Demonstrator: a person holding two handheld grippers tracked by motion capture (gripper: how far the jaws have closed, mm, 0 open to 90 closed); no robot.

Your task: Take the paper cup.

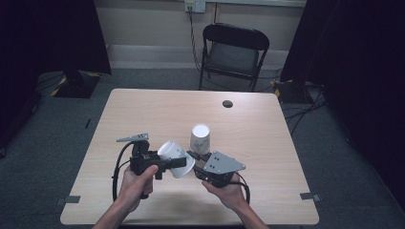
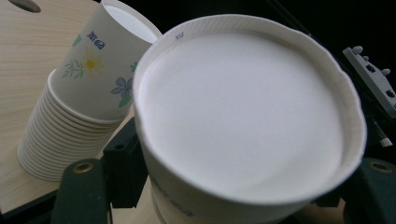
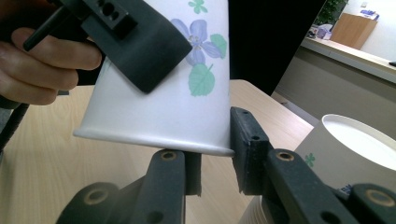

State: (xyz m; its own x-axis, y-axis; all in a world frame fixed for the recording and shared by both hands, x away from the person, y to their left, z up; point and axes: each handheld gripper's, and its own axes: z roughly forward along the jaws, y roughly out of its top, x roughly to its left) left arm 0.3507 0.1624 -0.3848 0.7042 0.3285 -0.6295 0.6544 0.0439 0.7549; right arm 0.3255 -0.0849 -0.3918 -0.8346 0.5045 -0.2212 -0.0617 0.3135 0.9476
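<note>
A white paper cup (image 1: 172,151) with a flower print hangs on its side above the table's near half. My left gripper (image 1: 179,162) is shut on it, one jaw flat along its wall. In the left gripper view the cup's base (image 2: 243,112) sits close between the jaws. My right gripper (image 1: 193,156) comes in from the right at the cup's mouth. In the right gripper view the cup's rim (image 3: 163,107) lies between the pads, which still stand apart, and the right pad (image 3: 247,154) touches the rim's outside. A stack of upturned cups (image 1: 199,138) (image 2: 79,116) (image 3: 345,149) stands just behind.
The wooden table (image 1: 143,109) has a small round hole (image 1: 228,103) near its far edge. A black folding chair (image 1: 234,52) stands behind the table. Cables run over the floor at the right (image 1: 305,109). Dark curtains hang at both sides.
</note>
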